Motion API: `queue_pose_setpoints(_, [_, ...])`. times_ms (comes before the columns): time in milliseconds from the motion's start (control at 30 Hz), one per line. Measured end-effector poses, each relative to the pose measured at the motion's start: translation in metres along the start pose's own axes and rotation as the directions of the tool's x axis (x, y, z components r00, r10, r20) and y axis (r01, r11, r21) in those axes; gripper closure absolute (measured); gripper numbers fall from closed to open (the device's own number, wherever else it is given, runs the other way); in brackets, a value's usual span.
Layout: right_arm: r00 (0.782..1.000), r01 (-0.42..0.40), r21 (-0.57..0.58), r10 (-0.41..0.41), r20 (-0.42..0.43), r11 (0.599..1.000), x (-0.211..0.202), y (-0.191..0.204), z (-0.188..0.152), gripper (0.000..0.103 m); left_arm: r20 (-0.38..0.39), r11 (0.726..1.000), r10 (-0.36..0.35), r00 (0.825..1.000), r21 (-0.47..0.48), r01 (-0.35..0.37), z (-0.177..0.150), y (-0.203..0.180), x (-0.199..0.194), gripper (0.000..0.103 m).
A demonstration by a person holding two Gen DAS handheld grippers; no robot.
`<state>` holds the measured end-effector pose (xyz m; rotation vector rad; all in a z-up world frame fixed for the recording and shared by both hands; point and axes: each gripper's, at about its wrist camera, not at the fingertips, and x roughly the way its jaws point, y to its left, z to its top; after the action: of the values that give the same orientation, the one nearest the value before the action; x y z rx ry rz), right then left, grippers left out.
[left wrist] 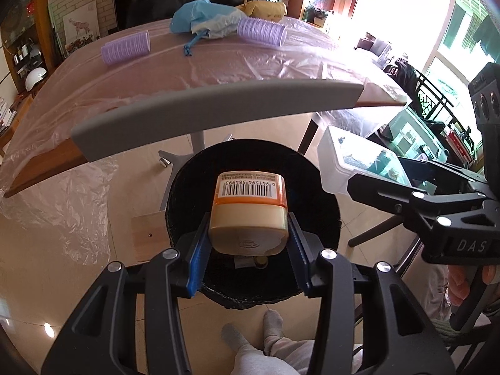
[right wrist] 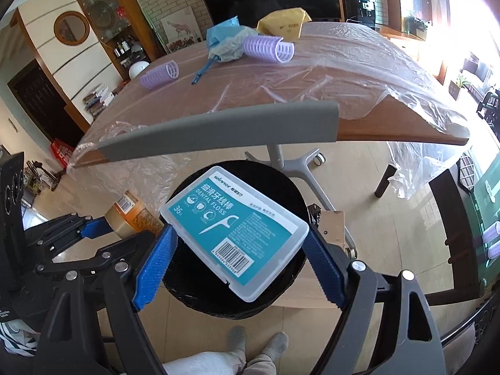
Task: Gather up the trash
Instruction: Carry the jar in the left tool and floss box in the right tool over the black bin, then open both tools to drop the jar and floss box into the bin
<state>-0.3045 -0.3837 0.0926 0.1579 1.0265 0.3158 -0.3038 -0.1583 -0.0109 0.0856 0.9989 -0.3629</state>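
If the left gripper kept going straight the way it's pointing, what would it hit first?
Probably the black trash bin. The left gripper, shut on an orange jar, points down into the bin's dark opening, so the jar would likely meet the bin's inside first. The depth is unclear.

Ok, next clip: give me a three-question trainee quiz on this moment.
1. True or false: both grippers hold items over the black bin.
2. The right gripper holds: A) hair roller B) dental floss box C) blue bag.
3. Fill in: the left gripper clamps an orange bottle by its ____ end.

Key: 1 true; 2 B; 3 cap.
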Motion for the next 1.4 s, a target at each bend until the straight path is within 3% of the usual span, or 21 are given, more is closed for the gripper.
queue_pose_setpoints(833, [0.990,0.020,0.004,-0.020,-0.137,1.000,0.062,-0.005,0.003,0.022,-0.122,0.999,0.014,0.992,0.037,-0.009,-0.004,0.006,0.054,0.056])
queue_pose_setpoints(1400, [0.975,0.037,0.030,-0.030,-0.221,0.999,0.095,-0.015,-0.004,0.022,-0.214,0.998,0.049,0.976,0.040,-0.041,-0.013,0.013,0.091,0.056])
